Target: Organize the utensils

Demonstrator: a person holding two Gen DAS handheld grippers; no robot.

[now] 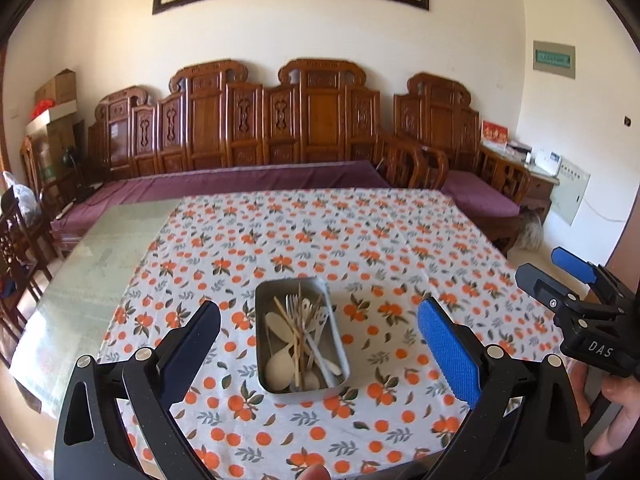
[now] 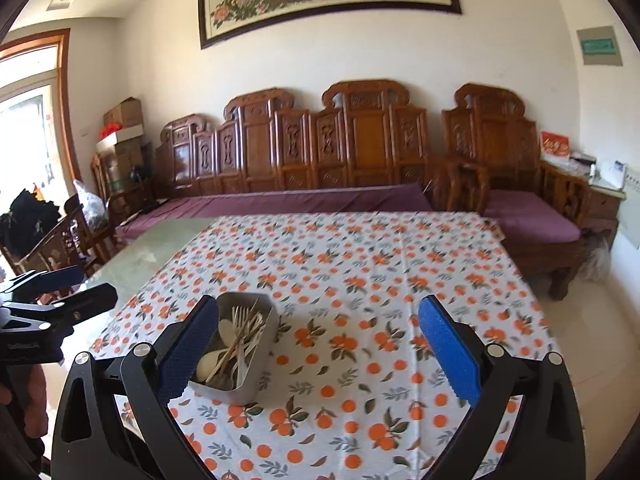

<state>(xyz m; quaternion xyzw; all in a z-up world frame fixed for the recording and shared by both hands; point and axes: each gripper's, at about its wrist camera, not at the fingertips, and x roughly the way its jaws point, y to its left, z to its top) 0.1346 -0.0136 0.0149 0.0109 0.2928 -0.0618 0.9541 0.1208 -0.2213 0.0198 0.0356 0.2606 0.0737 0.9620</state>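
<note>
A grey metal tin (image 1: 338,344) stands on the orange-print tablecloth and holds a mixed pile of pale spoons (image 1: 276,366), forks (image 1: 294,304) and wooden chopsticks (image 1: 296,344). My left gripper (image 1: 320,344) is open and empty, its fingers on either side of the tin and above it. In the right wrist view the tin (image 2: 262,364) sits just inside the left finger of my right gripper (image 2: 320,344), which is open and empty. The right gripper also shows at the right edge of the left wrist view (image 1: 560,280).
The tablecloth (image 1: 360,240) covers most of a table; bare greenish tabletop (image 1: 100,264) shows at the left. A carved wooden bench with purple cushions (image 1: 240,184) runs behind the table. Chairs stand at the far left (image 2: 60,248).
</note>
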